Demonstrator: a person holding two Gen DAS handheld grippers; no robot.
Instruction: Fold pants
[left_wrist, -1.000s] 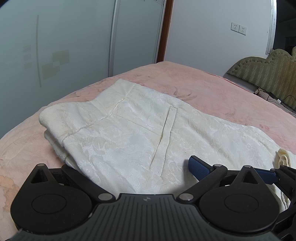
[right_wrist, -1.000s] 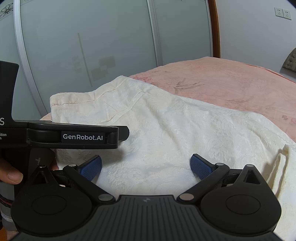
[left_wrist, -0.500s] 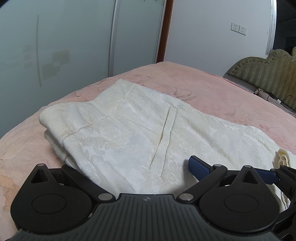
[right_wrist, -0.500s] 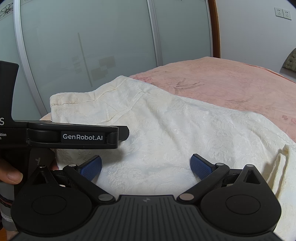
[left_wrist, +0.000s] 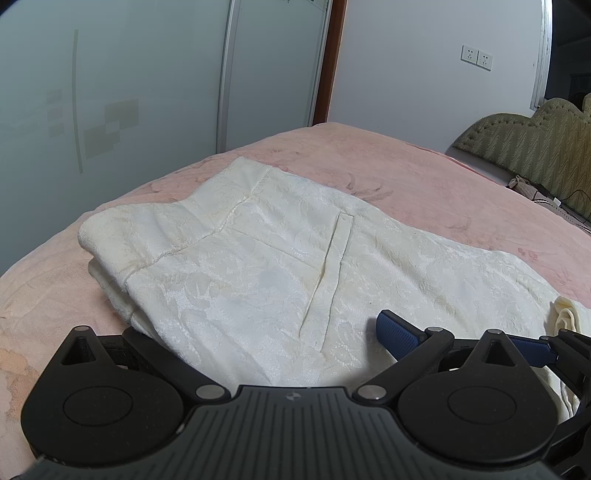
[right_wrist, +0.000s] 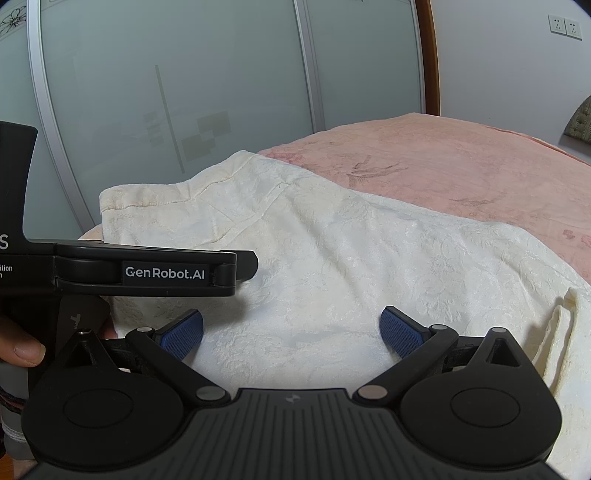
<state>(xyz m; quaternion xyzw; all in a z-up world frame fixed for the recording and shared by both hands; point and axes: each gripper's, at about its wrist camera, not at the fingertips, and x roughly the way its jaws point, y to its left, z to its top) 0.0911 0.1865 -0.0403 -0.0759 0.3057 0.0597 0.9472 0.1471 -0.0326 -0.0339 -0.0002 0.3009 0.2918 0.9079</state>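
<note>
On the pink bedspread (left_wrist: 424, 184) lie the cream pants (left_wrist: 258, 258), folded, waistband toward the glass wardrobe doors (left_wrist: 147, 92). Low over the cloth, the right gripper (right_wrist: 291, 328) is spread wide and empty. The left gripper (left_wrist: 255, 332) shows one blue pad (left_wrist: 397, 330); its spread cannot be told.

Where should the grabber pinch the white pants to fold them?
Probably the waistband corner of the white pants, coming in low from the near edge. It is a thick, doubled hem lifted slightly off the pink bedspread, so a finger can slip under.
</note>
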